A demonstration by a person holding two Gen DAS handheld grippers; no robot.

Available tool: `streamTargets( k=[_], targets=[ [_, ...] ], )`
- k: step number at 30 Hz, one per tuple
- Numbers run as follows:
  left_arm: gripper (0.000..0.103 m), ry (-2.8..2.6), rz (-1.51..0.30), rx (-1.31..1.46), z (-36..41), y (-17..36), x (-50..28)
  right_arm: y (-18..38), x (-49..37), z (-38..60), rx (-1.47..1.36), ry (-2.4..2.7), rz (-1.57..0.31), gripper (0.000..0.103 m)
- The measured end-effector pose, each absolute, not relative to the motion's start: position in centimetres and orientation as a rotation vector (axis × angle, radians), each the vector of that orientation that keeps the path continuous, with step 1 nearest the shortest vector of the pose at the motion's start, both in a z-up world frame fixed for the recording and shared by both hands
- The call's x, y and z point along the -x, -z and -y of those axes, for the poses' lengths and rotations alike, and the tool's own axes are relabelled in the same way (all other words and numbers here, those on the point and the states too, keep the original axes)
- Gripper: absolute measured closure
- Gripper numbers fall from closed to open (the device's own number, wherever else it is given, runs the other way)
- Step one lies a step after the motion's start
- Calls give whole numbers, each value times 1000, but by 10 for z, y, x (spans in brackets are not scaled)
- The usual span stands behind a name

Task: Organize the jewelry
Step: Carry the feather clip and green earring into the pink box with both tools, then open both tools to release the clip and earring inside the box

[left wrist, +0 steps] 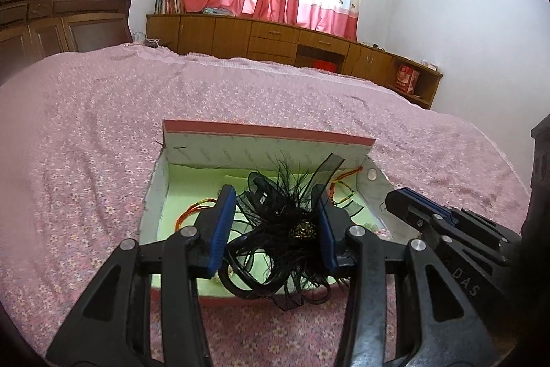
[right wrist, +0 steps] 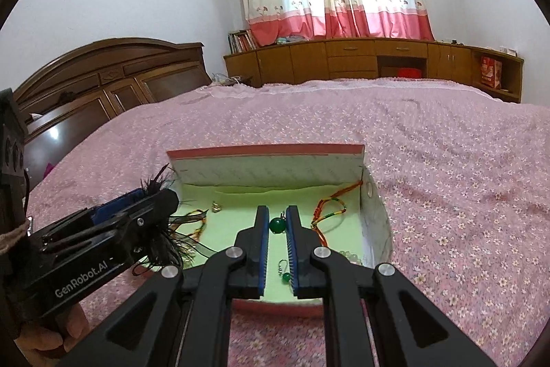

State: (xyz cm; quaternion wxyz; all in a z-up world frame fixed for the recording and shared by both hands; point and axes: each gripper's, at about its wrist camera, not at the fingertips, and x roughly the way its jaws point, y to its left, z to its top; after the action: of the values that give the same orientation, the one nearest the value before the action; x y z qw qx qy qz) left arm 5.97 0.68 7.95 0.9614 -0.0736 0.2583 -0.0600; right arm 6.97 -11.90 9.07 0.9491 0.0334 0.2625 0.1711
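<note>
An open box (left wrist: 264, 135) with a pale green floor lies on the pink bed; it also shows in the right wrist view (right wrist: 268, 167). My left gripper (left wrist: 276, 198) is shut on a black feather hair ornament (left wrist: 275, 229) and holds it over the box. My right gripper (right wrist: 276, 212) hangs over the box with its jaws narrowly apart; a green bead earring (right wrist: 277, 225) lies on the floor between them, and a second one (right wrist: 284, 274) lies nearer. Red-orange cord bracelets (right wrist: 326, 212) lie in the box at right and left (right wrist: 196, 222).
The pink floral bedspread (left wrist: 103, 143) stretches around the box. A wooden headboard (right wrist: 103, 81) stands at the left. A low wooden cabinet (right wrist: 378, 57) runs under the curtained window. Pale beads (right wrist: 350, 255) lie in the box's right corner.
</note>
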Motion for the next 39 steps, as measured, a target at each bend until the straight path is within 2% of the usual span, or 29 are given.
streamTargets(
  k=[15, 25, 28, 30, 31, 39],
  targets=[
    [66, 97, -666, 157, -14, -45, -99, -50, -112, 113, -72, -337, -706, 92],
    [64, 69, -739, 200, -25, -34, -108, -41, -124, 108, -58, -336, -768, 91],
    [61, 69, -752, 221, -29, -35, -109, -42, -124, 109, -63, -347, -770, 86],
    [60, 67, -755, 221, -30, -36, -107, -44, -122, 109, -70, -358, -762, 75],
    [60, 68, -754, 222, -32, -38, -106, -45, -122, 109, -72, -358, -758, 73],
    [58, 78, -732, 209, -34, -50, -94, -57, -109, 116, -100, -362, -724, 71]
  ],
)
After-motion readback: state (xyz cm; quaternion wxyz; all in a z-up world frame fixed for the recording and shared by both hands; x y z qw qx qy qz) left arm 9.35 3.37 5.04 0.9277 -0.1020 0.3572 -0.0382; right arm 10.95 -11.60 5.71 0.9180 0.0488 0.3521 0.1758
